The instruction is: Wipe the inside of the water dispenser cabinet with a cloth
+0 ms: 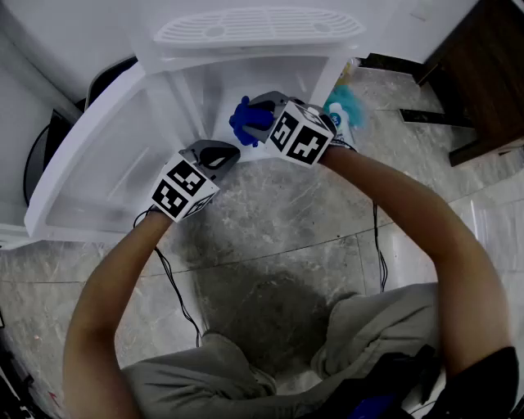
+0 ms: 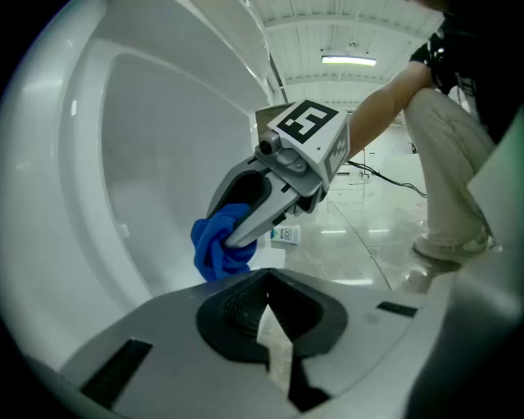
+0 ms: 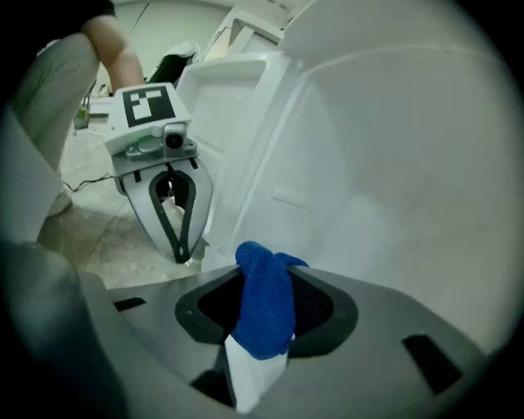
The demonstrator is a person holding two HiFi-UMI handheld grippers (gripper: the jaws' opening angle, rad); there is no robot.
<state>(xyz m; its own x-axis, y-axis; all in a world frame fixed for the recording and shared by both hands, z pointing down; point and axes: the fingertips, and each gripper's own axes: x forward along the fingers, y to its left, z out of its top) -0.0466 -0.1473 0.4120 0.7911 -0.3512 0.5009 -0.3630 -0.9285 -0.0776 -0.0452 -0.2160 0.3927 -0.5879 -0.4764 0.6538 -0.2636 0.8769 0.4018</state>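
The white water dispenser cabinet (image 1: 184,94) stands open, its door (image 1: 86,168) swung out to the left. My right gripper (image 1: 246,123) is at the cabinet's opening, shut on a bunched blue cloth (image 1: 248,120). In the right gripper view the cloth (image 3: 264,303) fills the gap between the jaws, close to the white inner wall (image 3: 385,172). My left gripper (image 1: 219,153) hangs just left of and below the right one, shut and holding nothing. The left gripper view shows the right gripper (image 2: 228,237) with the cloth (image 2: 214,252) near the inner wall.
A grilled drip tray (image 1: 254,24) tops the dispenser. A teal-capped bottle (image 1: 344,110) stands on the marble floor right of the cabinet. Dark wooden furniture (image 1: 483,74) is at the far right. Cables (image 1: 381,245) run across the floor by the person's knees.
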